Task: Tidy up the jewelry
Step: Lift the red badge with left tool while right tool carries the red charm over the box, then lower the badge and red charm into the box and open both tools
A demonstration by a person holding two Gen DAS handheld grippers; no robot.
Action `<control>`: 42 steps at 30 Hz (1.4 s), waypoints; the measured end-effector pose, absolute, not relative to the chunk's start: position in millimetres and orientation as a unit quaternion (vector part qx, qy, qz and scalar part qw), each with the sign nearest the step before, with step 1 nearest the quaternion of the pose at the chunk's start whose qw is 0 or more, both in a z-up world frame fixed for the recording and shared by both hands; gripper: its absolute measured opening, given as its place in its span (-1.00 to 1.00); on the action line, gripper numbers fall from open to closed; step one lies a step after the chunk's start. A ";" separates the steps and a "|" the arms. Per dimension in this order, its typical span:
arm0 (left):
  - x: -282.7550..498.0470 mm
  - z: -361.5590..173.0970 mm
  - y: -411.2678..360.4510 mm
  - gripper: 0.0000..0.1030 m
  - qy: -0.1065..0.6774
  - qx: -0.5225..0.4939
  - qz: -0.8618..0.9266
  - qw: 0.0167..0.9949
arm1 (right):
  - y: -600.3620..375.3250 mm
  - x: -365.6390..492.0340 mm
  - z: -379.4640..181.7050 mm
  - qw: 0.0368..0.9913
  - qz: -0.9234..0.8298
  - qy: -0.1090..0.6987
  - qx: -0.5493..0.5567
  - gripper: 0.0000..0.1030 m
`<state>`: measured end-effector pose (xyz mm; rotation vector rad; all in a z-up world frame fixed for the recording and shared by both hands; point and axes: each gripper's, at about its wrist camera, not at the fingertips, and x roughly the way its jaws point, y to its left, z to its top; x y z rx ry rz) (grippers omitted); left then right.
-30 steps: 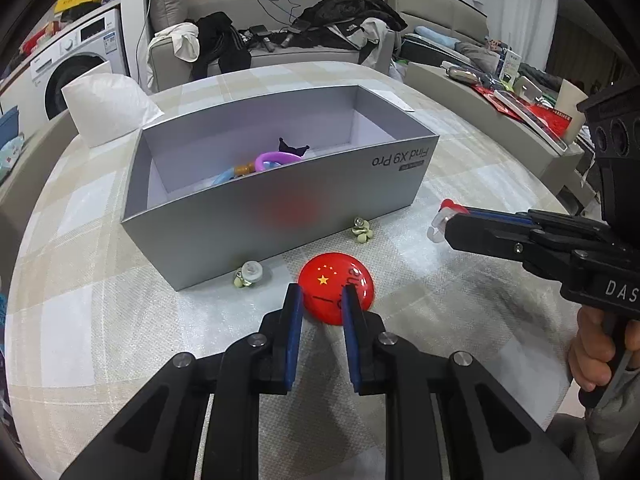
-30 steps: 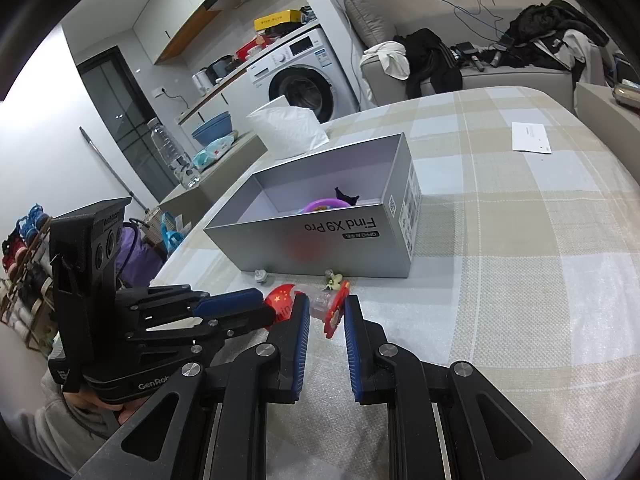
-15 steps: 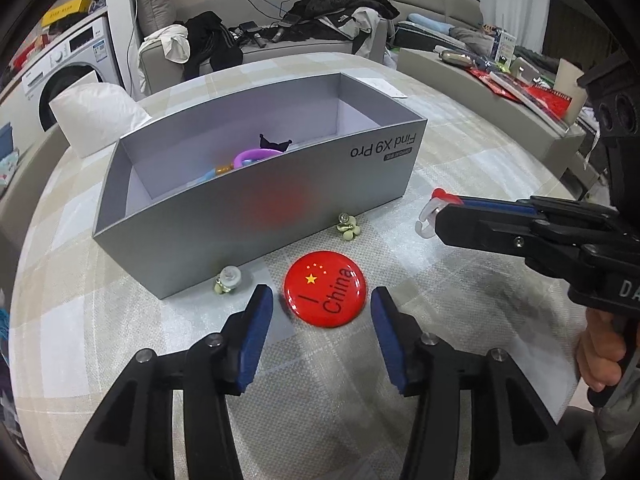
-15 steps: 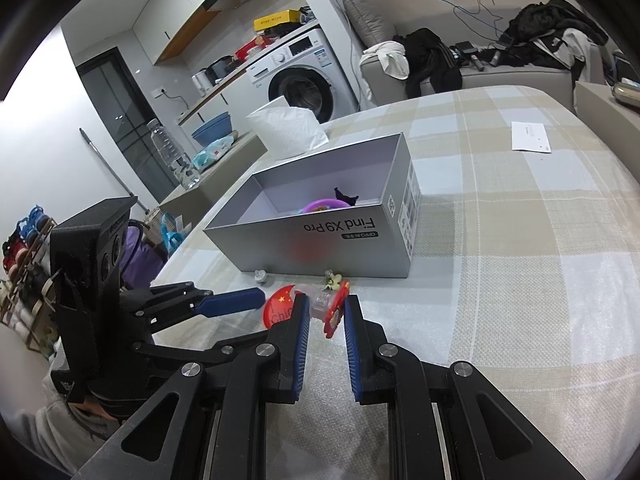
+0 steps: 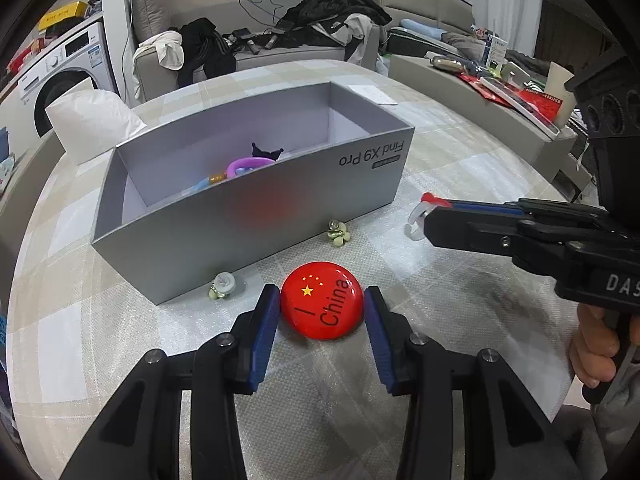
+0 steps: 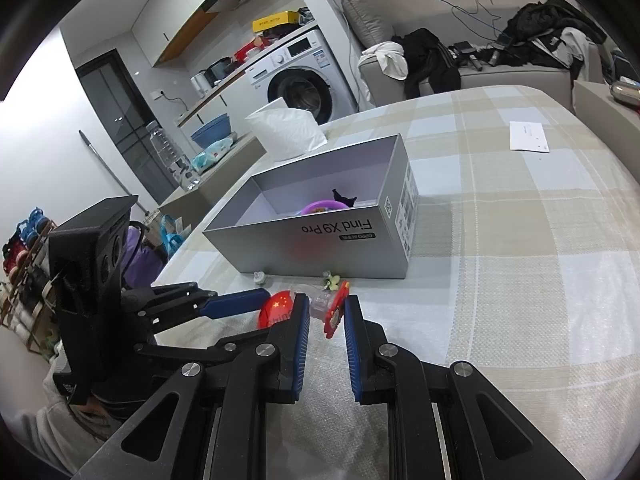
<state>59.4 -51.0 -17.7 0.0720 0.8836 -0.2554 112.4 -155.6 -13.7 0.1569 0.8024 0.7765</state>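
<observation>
A red round "I China" badge [image 5: 322,305] lies flat on the checked tablecloth. My left gripper [image 5: 320,300] is open, one finger on each side of the badge, close to its edges. My right gripper [image 6: 326,314] is shut on a clear hair clip with a red top [image 6: 334,312], seen at its tip in the left wrist view [image 5: 420,216]. The grey "Find X9 Pro" box [image 5: 240,216] stands behind the badge and holds a purple ring piece [image 5: 242,166] and a black bow. Two small pale-green earrings [image 5: 339,234] [image 5: 221,285] lie against the box's front wall.
A white tissue pack [image 5: 90,124] stands behind the box at left. A white paper slip [image 6: 528,138] lies at the table's far side. The table's front edge is near my right hand [image 5: 596,344]. A sofa with clothes and a washing machine stand beyond.
My left gripper has opened from nearly shut and moved forward, so its fingers now flank the red badge. My right gripper has stayed shut on the clip, almost unmoved.
</observation>
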 end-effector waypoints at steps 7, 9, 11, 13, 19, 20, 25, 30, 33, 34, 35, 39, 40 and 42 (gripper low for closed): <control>45.8 10.5 -45.1 -0.28 0.375 0.019 -0.125 0.919 | -158.5 110.9 -8.6 0.849 0.369 0.369 0.079 -0.68; 43.4 19.6 -41.5 -0.28 0.357 0.013 -0.120 0.926 | -158.8 109.3 -3.5 0.852 0.369 0.363 0.082 -0.68; 42.6 26.2 -37.7 -0.28 0.340 0.005 -0.116 0.933 | -158.1 106.9 4.2 0.855 0.373 0.351 0.081 -0.68; 43.0 31.1 -33.0 -0.28 0.329 -0.003 -0.110 0.938 | -156.3 106.2 10.0 0.857 0.375 0.344 0.079 -0.68; 49.4 40.8 -21.2 -0.28 0.308 -0.019 -0.094 0.946 | -149.6 114.2 23.2 0.865 0.372 0.327 0.082 -0.68; 50.0 41.6 -18.8 -0.28 0.306 -0.020 -0.091 0.948 | -148.9 115.3 24.7 0.866 0.372 0.325 0.082 -0.68; 63.8 43.4 -4.7 -0.28 0.294 -0.032 -0.073 0.953 | -141.1 126.1 32.1 0.870 0.371 0.313 0.082 -0.68; 73.9 38.1 6.2 -0.28 0.292 -0.045 -0.058 0.954 | -134.5 138.9 30.3 0.873 0.367 0.313 0.079 -0.68; 76.3 34.0 8.1 -0.28 0.295 -0.039 -0.049 0.953 | -132.9 146.4 28.4 0.874 0.361 0.315 0.082 -0.68; 76.8 32.7 8.0 -0.28 0.296 -0.036 -0.048 0.953 | -132.0 149.3 27.8 0.875 0.358 0.315 0.083 -0.68; 76.7 31.6 7.6 -0.28 0.297 -0.034 -0.047 0.953 | -132.0 150.5 27.8 0.875 0.357 0.316 0.083 -0.68; 79.7 27.0 6.8 -0.28 0.300 -0.030 -0.045 0.953 | -128.4 154.3 25.9 0.874 0.358 0.319 0.076 -0.68; 80.9 25.4 6.6 -0.28 0.302 -0.031 -0.045 0.952 | -127.1 155.0 24.6 0.875 0.357 0.321 0.073 -0.68; 81.5 23.3 5.1 -0.28 0.304 -0.029 -0.043 0.951 | -125.8 155.2 22.8 0.875 0.355 0.322 0.068 -0.67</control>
